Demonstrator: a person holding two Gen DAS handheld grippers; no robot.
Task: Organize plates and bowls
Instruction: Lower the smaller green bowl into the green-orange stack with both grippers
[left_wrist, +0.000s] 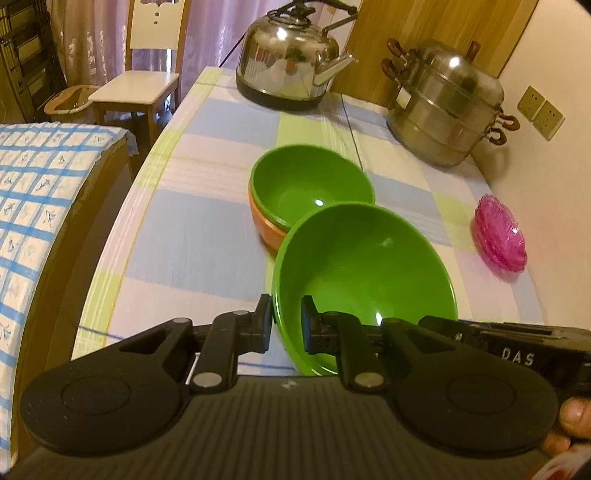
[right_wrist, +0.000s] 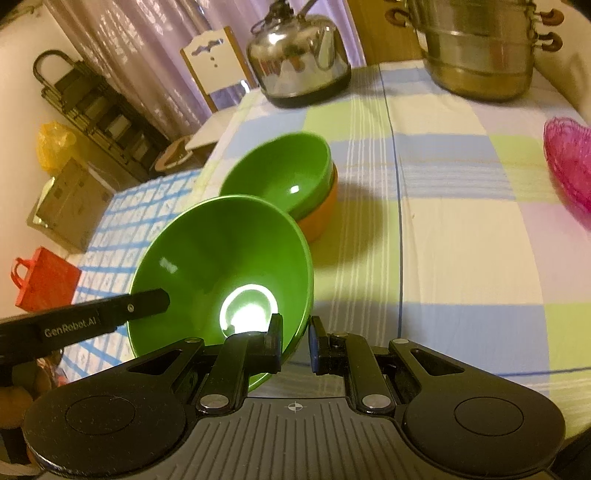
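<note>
Both hand-held grippers (left_wrist: 285, 323) (right_wrist: 295, 345) on green bowl (left_wrist: 364, 273) rim; kettle (left_wrist: 291, 55), steamer (left_wrist: 447, 103) behind.

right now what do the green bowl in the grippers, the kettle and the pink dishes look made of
Held green bowl: probably plastic or melamine, smooth opaque gloss with soft highlights and a thin rim.
Kettle: polished metal, likely stainless steel; it mirrors the room.
Pink dishes: translucent, ribbed, glass or clear plastic; can't tell which.

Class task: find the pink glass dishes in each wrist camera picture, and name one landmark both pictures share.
Left wrist view: pink dishes at the right edge of the table, right of the green bowls.
Right wrist view: pink dishes cut off by the right edge, upper half.
Shared landmark: steel kettle at the table's far end.
</note>
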